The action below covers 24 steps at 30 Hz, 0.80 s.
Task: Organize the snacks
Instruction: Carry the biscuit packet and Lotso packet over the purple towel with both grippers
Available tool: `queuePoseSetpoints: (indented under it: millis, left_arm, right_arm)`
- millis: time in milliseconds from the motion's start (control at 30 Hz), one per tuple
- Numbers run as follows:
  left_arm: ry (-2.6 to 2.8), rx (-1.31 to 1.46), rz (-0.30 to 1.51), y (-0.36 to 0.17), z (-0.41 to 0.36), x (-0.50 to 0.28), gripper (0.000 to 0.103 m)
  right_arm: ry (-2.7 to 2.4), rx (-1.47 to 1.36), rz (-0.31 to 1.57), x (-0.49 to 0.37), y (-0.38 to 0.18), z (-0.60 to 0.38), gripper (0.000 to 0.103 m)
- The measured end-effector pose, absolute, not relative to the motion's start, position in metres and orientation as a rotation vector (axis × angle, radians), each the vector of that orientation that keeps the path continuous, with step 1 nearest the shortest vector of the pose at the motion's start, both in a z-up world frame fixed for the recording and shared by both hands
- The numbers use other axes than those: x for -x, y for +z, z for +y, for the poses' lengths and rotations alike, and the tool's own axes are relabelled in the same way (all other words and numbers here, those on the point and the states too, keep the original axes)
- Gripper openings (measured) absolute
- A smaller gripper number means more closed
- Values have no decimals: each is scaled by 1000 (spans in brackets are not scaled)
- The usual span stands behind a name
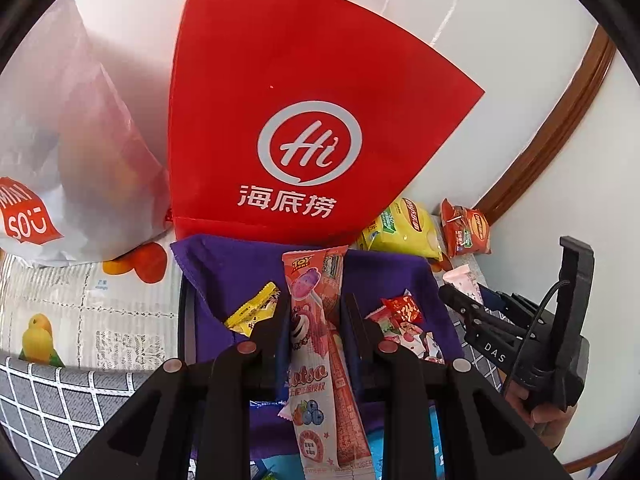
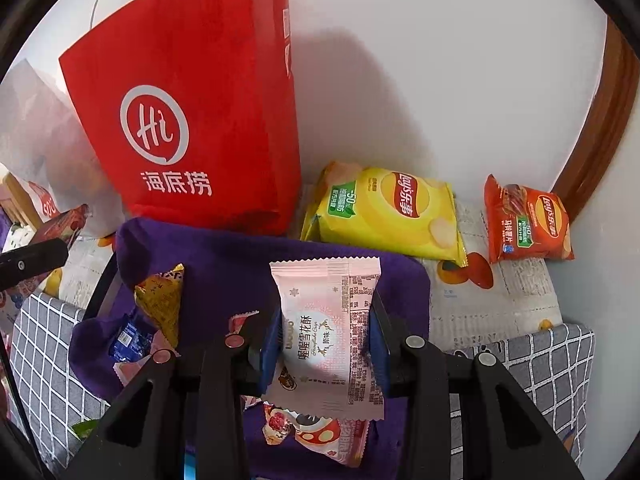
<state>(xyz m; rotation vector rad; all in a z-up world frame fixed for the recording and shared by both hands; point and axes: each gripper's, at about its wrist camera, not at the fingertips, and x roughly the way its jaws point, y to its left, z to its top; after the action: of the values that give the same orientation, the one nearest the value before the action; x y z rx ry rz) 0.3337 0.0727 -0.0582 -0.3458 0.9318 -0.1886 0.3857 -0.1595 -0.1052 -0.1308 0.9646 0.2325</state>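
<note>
My left gripper (image 1: pixel 314 304) is shut on a long pink Lotso lollipop packet (image 1: pixel 320 344), held upright above a purple cloth bin (image 1: pixel 240 272) of small snacks. My right gripper (image 2: pixel 326 314) is shut on a pale pink snowflake-crisp packet (image 2: pixel 328 332) above the same purple bin (image 2: pixel 248 256). The right gripper also shows at the right of the left wrist view (image 1: pixel 460 292) with its pink packet (image 1: pixel 464 280). A yellow candy (image 1: pixel 254 310) and a red candy (image 1: pixel 402 308) lie in the bin.
A red paper bag (image 1: pixel 288 120) stands behind the bin against the white wall, with a white Miniso bag (image 1: pixel 60 140) to its left. A yellow Lay's bag (image 2: pixel 392 212) and an orange Lay's bag (image 2: pixel 528 224) lie on the fruit-print tablecloth (image 2: pixel 516 292). A grey checked cloth (image 2: pixel 552 364) covers the front.
</note>
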Motion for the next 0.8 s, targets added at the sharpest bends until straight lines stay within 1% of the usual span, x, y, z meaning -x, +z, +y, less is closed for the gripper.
queuePoseSetpoints:
  millis: [500, 800]
  left_arm:
    - [-226, 376, 976, -69, 69, -340, 23]
    - [-255, 363, 1014, -79, 53, -345, 23]
  right_arm:
    - [254, 197, 1046, -389, -128, -140, 39]
    - [231, 169, 1118, -397, -138, -148, 39]
